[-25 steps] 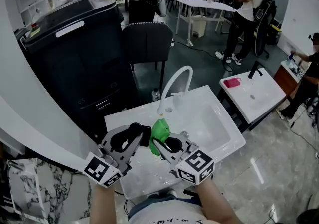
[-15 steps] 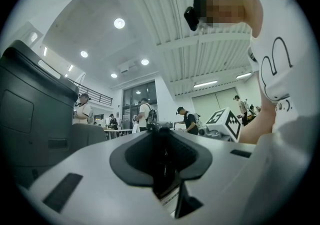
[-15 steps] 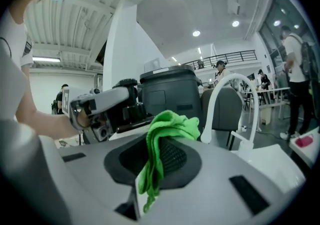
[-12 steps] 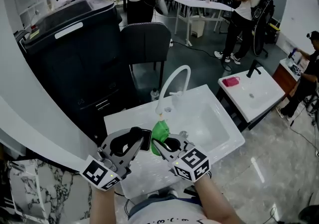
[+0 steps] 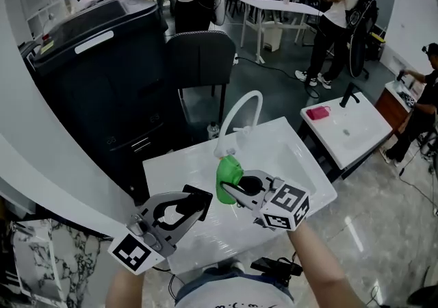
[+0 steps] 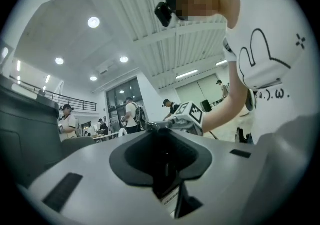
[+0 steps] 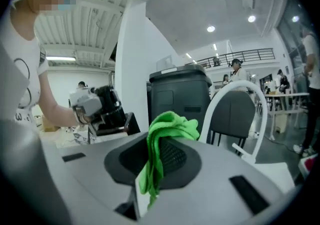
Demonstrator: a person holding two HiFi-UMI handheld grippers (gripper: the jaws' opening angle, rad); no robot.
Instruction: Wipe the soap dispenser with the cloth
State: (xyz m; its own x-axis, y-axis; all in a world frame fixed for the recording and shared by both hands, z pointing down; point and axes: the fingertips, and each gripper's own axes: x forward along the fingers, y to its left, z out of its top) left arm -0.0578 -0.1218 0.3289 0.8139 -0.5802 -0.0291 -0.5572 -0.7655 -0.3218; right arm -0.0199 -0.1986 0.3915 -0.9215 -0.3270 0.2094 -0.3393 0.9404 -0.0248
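Separated since a second ago, the two grippers sit apart above one sink (image 5: 304, 163): left gripper (image 5: 191, 205) narrowly clamps one black dispenser (image 5: 202, 198), and right gripper (image 5: 233, 191) pinches one green cloth (image 5: 227, 174), clear of it.

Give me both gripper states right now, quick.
Left gripper: closed on the black soap dispenser.
Right gripper: closed on the green cloth.

Faucet arch (image 5: 236, 108) just beyond right claw (image 5: 230, 189)
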